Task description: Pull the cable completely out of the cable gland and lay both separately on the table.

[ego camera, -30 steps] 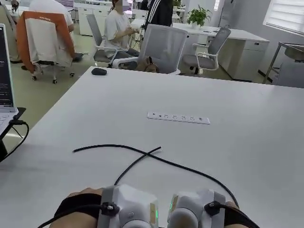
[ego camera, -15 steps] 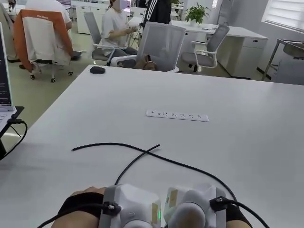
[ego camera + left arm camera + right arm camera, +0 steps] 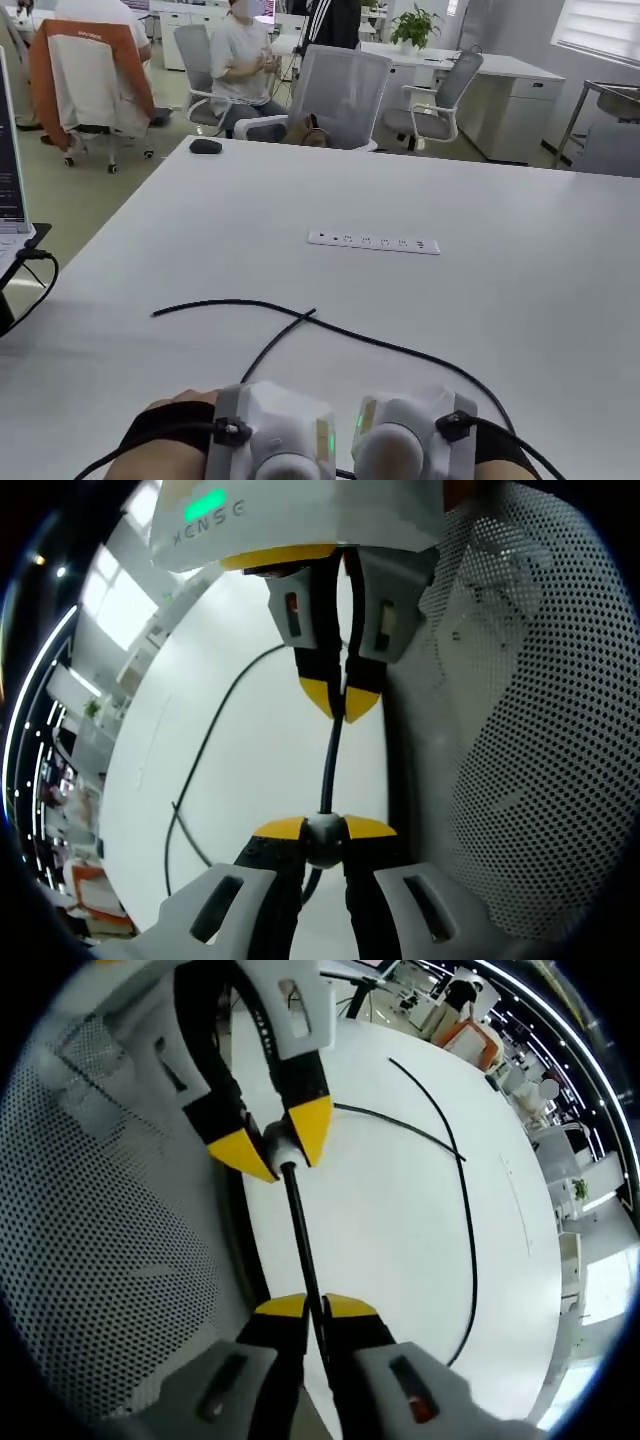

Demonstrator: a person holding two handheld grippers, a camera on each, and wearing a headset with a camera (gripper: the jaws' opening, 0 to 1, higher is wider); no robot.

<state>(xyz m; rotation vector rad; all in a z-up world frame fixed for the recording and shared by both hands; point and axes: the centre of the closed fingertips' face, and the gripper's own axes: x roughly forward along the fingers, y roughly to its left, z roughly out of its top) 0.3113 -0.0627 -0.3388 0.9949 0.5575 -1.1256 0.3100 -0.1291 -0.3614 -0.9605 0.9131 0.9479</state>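
At the near edge of the white table (image 3: 330,190), we are holding the two grippers nose to nose, close in front of us. The left gripper (image 3: 325,830) is squeezing its yellow-tipped jaws tight onto the small grey cable gland (image 3: 325,846). The right gripper (image 3: 318,1308) is pinching the black cable (image 3: 297,1222) a short way from the gland, so a straight, taut length is bridging the gap between them. The rest of the cable is trailing over the table in two runs that are meeting in front of the power strip (image 3: 372,243). We are judging that the cable is not yet out, since it is running straight into the gland's body, and that pulling the two apart is the step in hand. Several things are threatening that pull. The right jaws are gripping a thin, smooth sheath with narrow tips, so a hard tug is likely to slide them along the cable instead of drawing it through. The gland is small and round, so an off-axis pull is risking it popping sideways out of the left jaws. The slack on the table is risking a snag where the runs touch. Because we are working right at the table edge, a freed gland is in danger of dropping off it.
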